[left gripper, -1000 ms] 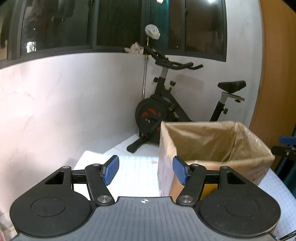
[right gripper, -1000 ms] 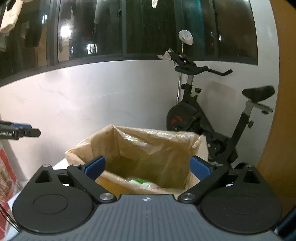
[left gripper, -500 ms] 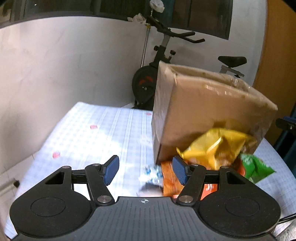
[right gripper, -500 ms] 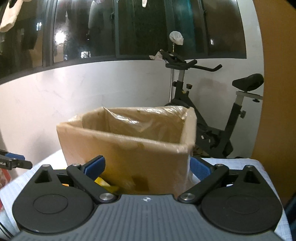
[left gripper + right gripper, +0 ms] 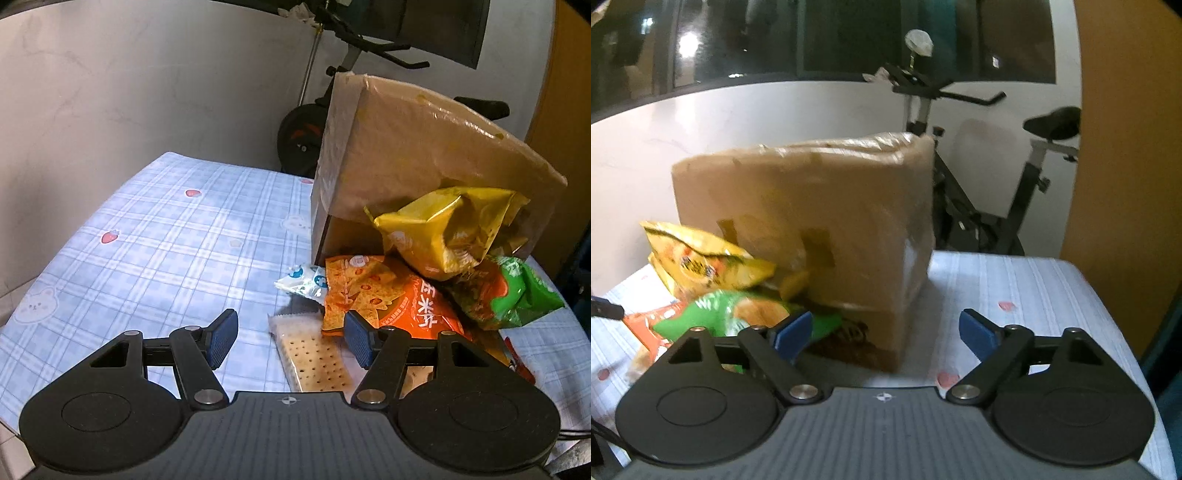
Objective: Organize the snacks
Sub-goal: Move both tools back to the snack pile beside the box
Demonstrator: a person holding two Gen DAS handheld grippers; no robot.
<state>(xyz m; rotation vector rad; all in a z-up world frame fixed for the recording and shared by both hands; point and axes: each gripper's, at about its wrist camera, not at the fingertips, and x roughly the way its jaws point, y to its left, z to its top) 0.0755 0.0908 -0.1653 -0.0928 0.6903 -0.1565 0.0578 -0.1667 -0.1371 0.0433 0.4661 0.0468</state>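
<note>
Looks to me like a home room: exercise bike [image 5: 982, 177] against the white wall, dark night windows [image 5: 812, 37] above it, table [image 5: 155, 236] in a checked strawberry-and-bear cloth just before it.

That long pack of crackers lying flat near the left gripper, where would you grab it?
Across the narrow width of the cracker pack, from above. It lies flat on the tablecloth, lengthwise between the open jaws of the left gripper, its long edges apparently free.
</note>
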